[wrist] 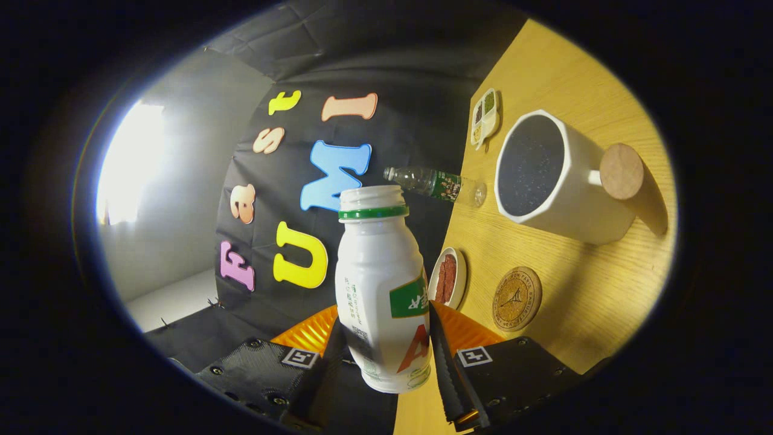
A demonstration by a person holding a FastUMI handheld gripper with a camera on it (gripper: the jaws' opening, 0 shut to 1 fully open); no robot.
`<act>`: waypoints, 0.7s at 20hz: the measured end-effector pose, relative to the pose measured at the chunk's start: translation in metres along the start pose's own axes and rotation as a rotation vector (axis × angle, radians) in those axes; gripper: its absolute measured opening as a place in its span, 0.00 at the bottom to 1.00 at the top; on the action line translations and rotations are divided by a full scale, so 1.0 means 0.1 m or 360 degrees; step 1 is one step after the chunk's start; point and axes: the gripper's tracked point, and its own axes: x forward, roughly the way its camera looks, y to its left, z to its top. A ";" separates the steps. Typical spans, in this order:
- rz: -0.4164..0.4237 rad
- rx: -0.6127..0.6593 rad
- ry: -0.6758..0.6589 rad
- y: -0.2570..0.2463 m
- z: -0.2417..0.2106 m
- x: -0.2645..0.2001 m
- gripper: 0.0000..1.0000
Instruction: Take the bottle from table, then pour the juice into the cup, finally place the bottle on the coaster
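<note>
Bottle (383, 290) clamped between both fingers of hand-held gripper (386, 353), cap off (view rolled sideways). Beyond it on the counter (580, 296): cup (552, 175), round coaster (516, 298), small dish (448, 278).

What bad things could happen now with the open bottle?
1. The white bottle has no cap and is held between the gripper fingers, rolled sideways to the table. Its mouth is not over the cup yet, so juice might spill on the table.
2. The small dish and the coaster lie near the bottle, so spilled juice could land on them.
</note>
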 end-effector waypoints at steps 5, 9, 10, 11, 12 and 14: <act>-0.0014 0.0115 -0.0011 -0.02 0.08 -0.03 0.68; -0.0008 0.0217 -0.0019 -0.02 0.10 -0.04 0.68; -0.0010 0.0243 -0.0022 -0.02 0.11 -0.04 0.68; -0.0016 0.0260 -0.0021 -0.03 0.11 -0.03 0.68; -0.0022 0.0275 -0.0021 -0.03 0.11 -0.03 0.68; -0.0024 0.0324 -0.0024 -0.03 0.12 -0.04 0.68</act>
